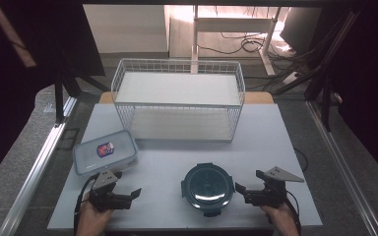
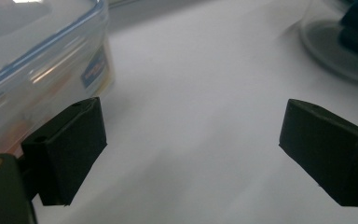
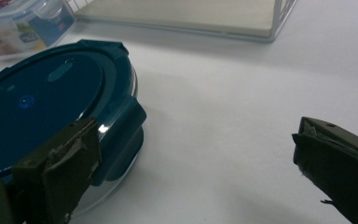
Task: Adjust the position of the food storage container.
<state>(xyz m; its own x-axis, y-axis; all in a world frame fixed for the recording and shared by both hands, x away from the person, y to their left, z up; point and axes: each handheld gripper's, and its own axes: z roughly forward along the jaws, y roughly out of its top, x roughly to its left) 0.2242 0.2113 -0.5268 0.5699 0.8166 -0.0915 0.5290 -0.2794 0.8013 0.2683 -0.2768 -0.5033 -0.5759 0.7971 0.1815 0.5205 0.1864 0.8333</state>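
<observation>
A round container with a dark teal clip-on lid [image 1: 207, 188] sits near the table's front, between my two grippers. A clear rectangular box with a blue-edged lid and a label [image 1: 104, 151] lies at the front left. My left gripper [image 1: 130, 188] rests low just in front of that box, open, with bare table between its jaws [image 2: 193, 140]; the box wall [image 2: 28, 70] is just beyond its left jaw. My right gripper [image 1: 247, 182] is open just right of the round container [image 3: 42, 116], with its left jaw beside the lid's rim and nothing held [image 3: 196, 158].
A white wire basket rack with two shelves [image 1: 178, 101] stands at the back middle of the grey table [image 1: 266, 142]. Its lower shelf [image 3: 182, 14] lies ahead of the right gripper. Metal rails run along both table sides.
</observation>
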